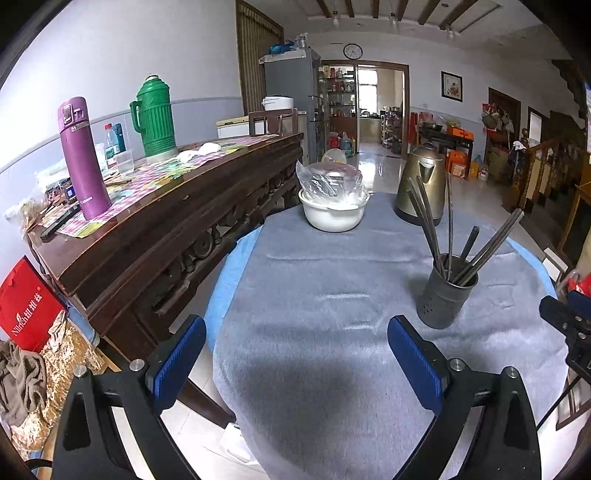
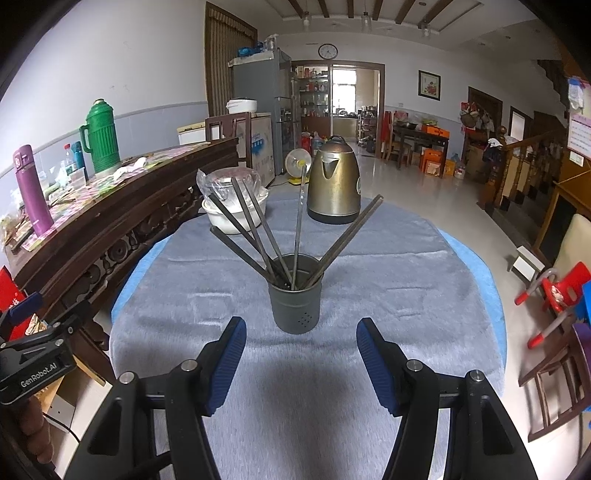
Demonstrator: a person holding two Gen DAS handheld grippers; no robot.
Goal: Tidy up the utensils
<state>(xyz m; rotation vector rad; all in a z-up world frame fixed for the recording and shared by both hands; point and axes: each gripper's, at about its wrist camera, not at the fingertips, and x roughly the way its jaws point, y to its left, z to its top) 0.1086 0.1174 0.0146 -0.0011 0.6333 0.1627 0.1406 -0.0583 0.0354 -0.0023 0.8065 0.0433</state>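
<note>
Behind utensil holder point(image 2: 294, 295), kettle point(image 2: 334, 184), covered white bowl point(image 2: 231, 218), both apart

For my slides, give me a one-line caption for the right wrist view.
Open right hand-held gripper faces a holder of chopsticks on a grey cloth.

Pale walls point(image 2: 110, 55), glossy floor point(image 2: 424, 192), beamed ceiling point(image 2: 369, 11)

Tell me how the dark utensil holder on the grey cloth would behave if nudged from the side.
The utensil holder is tall and narrow, so it would probably tip rather than slide. The long chopsticks fan out well above its rim, likely making it top-heavy. The fuzzy grey cloth may drag at its base, which adds to that risk.
</note>
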